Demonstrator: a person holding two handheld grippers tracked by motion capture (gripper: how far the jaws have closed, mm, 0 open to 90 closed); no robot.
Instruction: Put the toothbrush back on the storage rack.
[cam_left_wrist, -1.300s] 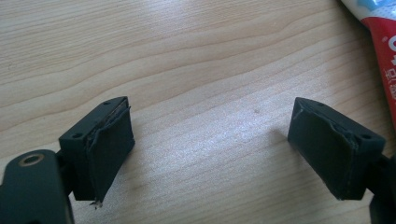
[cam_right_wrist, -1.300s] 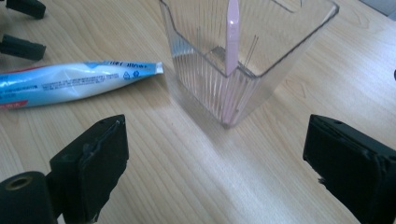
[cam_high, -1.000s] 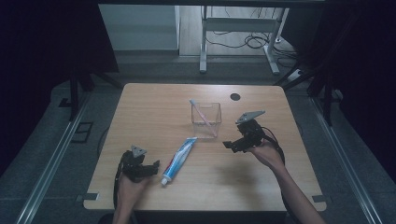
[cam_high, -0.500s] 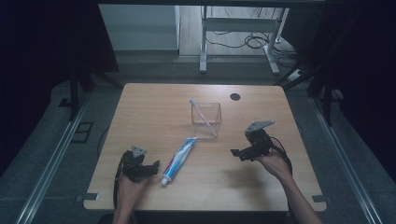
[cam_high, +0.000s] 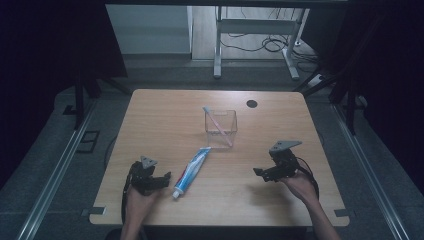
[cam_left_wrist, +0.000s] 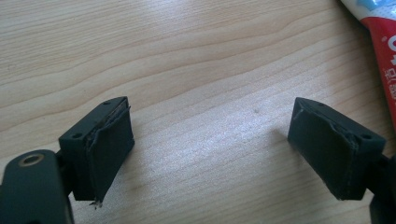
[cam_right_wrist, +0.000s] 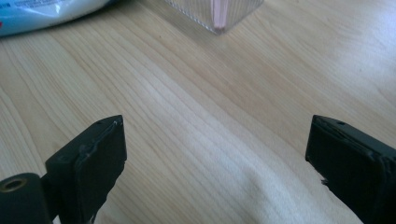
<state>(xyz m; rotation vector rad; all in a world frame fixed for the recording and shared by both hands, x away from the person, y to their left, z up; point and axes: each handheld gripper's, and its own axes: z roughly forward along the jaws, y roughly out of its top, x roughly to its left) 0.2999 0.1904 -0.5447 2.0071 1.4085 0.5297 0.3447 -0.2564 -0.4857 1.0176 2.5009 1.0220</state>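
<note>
my left gripper resting low on bench, fingers spread wide, gripping nothing, toothpaste tube lying just beside, lower middle of frame, easy reach. my right gripper gaping wide, empty, lower right, facing clear box holding pink toothbrush.

On the one wooden table there is one toothpaste tube, one clear square container and one pink toothbrush leaning inside it. Two handheld grippers count as well: the left gripper and the right gripper.
</note>
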